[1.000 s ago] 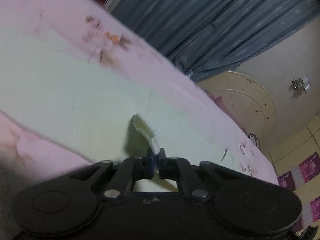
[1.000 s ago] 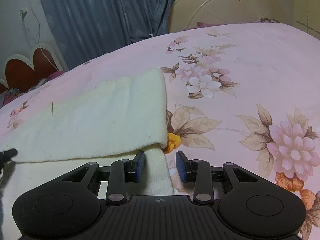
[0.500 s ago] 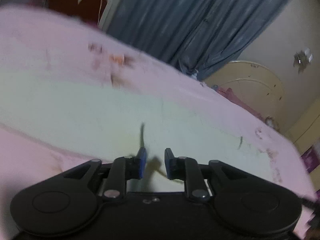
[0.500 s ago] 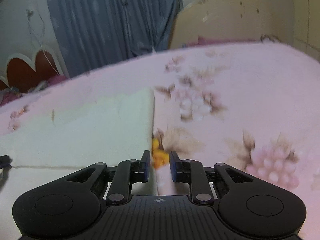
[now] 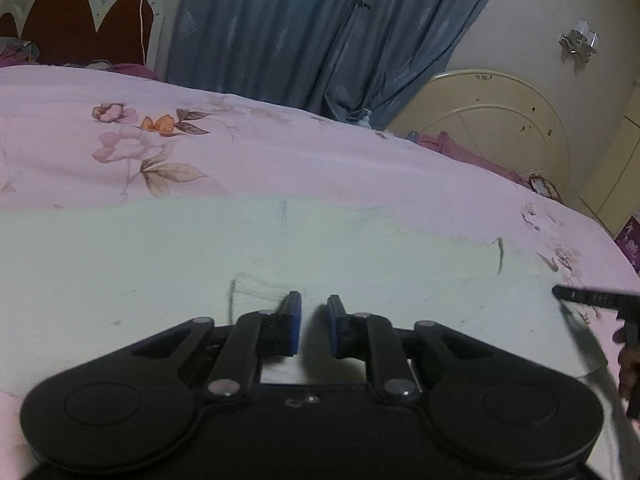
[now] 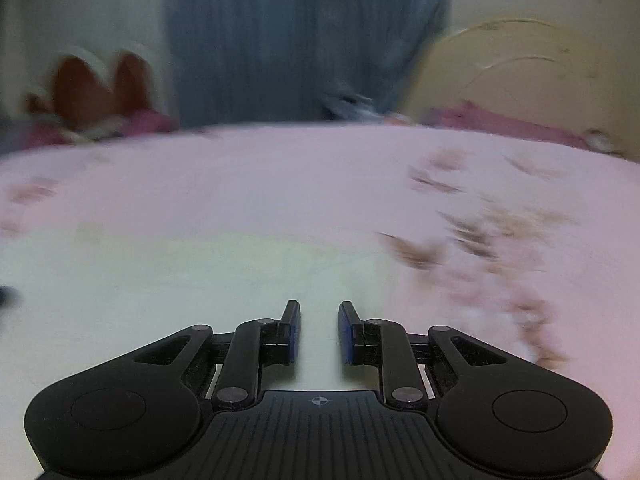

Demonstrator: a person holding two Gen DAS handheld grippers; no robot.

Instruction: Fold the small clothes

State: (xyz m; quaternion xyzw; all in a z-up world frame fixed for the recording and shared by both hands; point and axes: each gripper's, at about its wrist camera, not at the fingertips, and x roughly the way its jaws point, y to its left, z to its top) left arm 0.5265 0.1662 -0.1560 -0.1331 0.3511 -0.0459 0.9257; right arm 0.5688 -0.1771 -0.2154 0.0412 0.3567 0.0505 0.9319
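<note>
Both tongs, left [image 5: 313,322] and right [image 6: 319,332], hover slightly spread over the cream cloth [image 5: 160,272].

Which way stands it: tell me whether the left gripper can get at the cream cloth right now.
Probably yes. The left gripper is open, nothing between its pads, and hangs just over the cream cloth, which lies flat on the floral bedsheet with nothing in between.

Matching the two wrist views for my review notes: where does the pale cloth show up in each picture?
Left wrist: the cloth fills the lower middle, lying flat on the bedspread, under the left gripper.
Right wrist: blurred; the cloth fills the lower left and centre, under the right gripper.
Shared landmark: the blue curtain behind the bed.
</note>
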